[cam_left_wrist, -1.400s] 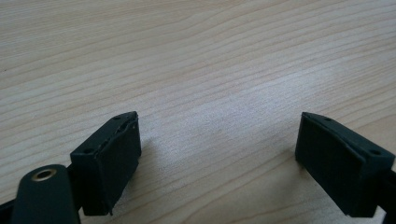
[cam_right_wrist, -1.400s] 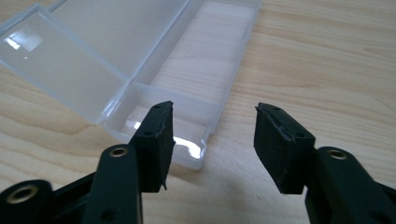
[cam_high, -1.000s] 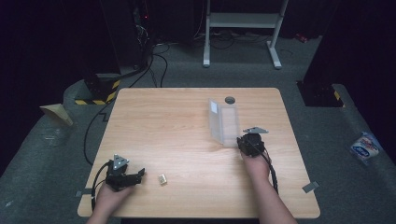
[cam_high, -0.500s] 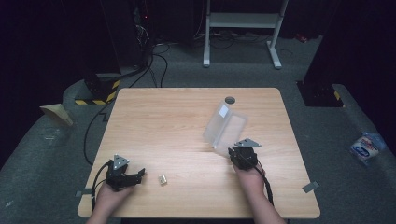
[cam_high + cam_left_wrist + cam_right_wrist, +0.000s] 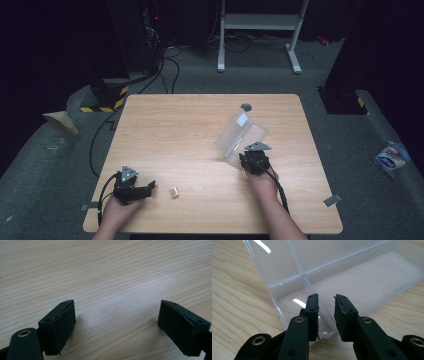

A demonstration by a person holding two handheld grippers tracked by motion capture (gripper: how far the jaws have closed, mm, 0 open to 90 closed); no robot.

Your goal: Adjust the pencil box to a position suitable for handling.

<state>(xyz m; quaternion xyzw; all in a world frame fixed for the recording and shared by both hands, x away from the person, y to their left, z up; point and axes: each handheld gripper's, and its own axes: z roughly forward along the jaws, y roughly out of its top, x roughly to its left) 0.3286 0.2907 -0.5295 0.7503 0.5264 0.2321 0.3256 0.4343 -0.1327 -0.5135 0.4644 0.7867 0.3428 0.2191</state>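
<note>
Clear plastic box (image 5: 332,285), centre frame, lid open; our right gripper (image 5: 326,305) narrowly parted astride its wall; left gripper (image 5: 117,322) wide, empty; small item (image 5: 174,192) lower-centre unpacked, we judge.

Bright overhead light on the table (image 5: 200,130), dark surroundings (glare streaks the clear box (image 5: 287,262)); close jaws blurred.

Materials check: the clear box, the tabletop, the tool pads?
Clear box: looks like transparent moulded plastic, glossy; glare streaks, wood shows through it.
Tabletop: pale wood grain, matte; probably laminate, can't confirm.
Left tool pads: black, dull, slightly rough edges; likely rubber or foam.
</note>
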